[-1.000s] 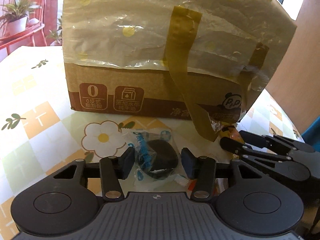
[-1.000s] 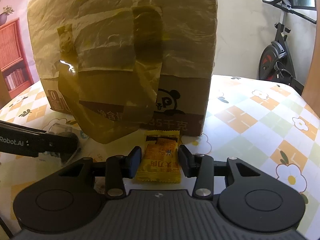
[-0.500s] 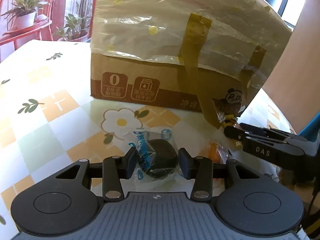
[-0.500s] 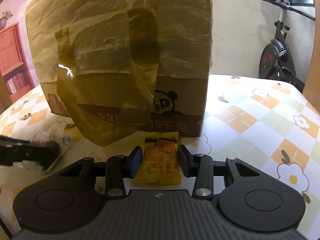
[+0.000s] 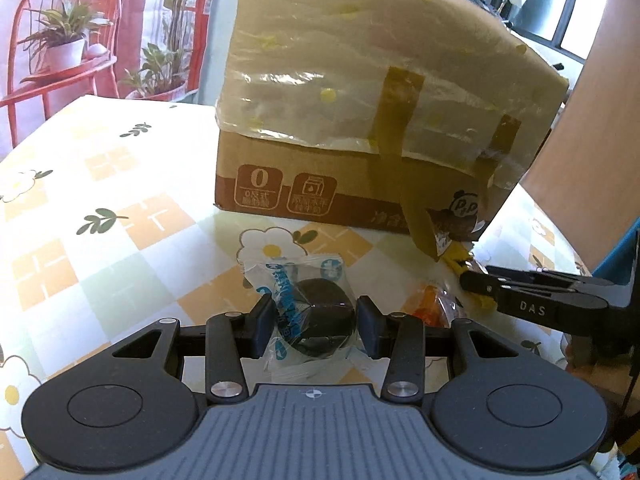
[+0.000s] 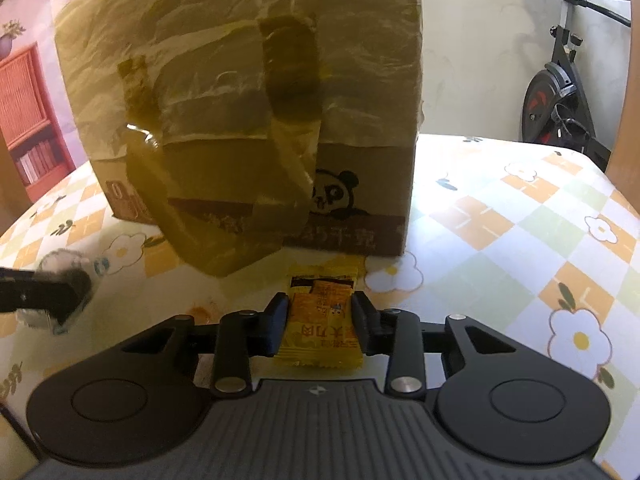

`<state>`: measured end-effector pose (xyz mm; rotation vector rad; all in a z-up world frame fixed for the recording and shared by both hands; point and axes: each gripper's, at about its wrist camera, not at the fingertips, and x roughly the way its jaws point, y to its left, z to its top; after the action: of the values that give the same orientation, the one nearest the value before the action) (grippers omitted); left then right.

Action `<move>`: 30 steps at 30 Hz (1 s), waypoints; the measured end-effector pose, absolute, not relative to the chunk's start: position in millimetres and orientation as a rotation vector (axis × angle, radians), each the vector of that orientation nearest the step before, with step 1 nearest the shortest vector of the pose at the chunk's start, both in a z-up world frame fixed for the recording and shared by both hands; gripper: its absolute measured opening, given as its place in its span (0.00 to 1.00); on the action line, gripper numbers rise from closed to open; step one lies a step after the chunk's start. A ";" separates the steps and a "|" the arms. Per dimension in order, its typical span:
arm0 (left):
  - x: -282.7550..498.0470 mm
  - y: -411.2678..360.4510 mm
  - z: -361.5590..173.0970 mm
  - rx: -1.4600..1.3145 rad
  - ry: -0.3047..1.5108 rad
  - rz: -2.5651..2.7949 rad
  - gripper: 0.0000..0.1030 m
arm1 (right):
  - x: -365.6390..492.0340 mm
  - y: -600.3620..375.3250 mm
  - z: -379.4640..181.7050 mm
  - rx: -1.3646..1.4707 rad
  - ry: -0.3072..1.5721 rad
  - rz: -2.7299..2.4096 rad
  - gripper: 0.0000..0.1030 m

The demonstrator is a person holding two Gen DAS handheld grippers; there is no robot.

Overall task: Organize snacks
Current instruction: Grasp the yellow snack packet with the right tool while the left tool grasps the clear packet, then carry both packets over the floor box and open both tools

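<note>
Dark round snack in a clear blue-printed wrapper (image 5: 314, 316) is pinched in my left gripper (image 5: 316, 326). My right gripper (image 6: 320, 322) just finished closing, now clamped on the yellow-orange snack packet (image 6: 322, 320). Both are over the flower-check tablecloth (image 5: 120, 240), near the plastic-draped brown cardboard box (image 5: 360, 120).

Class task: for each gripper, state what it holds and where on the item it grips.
Left gripper: dark cookie packet, by its sides. Right gripper: yellow snack packet, by its side edges.

Clear-wrapped dark snack (image 5: 316, 318) & yellow snack pkt (image 6: 322, 322), both by box (image 5: 360, 120).
</note>
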<state>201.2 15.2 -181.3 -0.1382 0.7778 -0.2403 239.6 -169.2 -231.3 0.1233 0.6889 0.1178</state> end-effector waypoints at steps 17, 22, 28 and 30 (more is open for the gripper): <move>185.4 21.9 -165.6 -0.167 0.723 -0.238 0.45 | 198.4 -178.2 -211.8 0.197 0.665 0.067 0.35; 183.5 24.9 -153.1 -0.156 0.683 -0.239 0.45 | 191.5 -180.2 -199.0 0.210 0.631 0.063 0.35; 192.5 27.8 -105.2 -0.108 0.541 -0.259 0.45 | 181.8 -187.4 -162.1 0.221 0.520 0.073 0.35; 197.6 28.4 -83.4 -0.096 0.477 -0.275 0.45 | 180.5 -190.5 -143.1 0.224 0.471 0.075 0.35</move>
<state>197.6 28.4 -83.4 -0.0963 0.4775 -0.2752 180.5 -190.5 -143.1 0.2241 0.4706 0.0750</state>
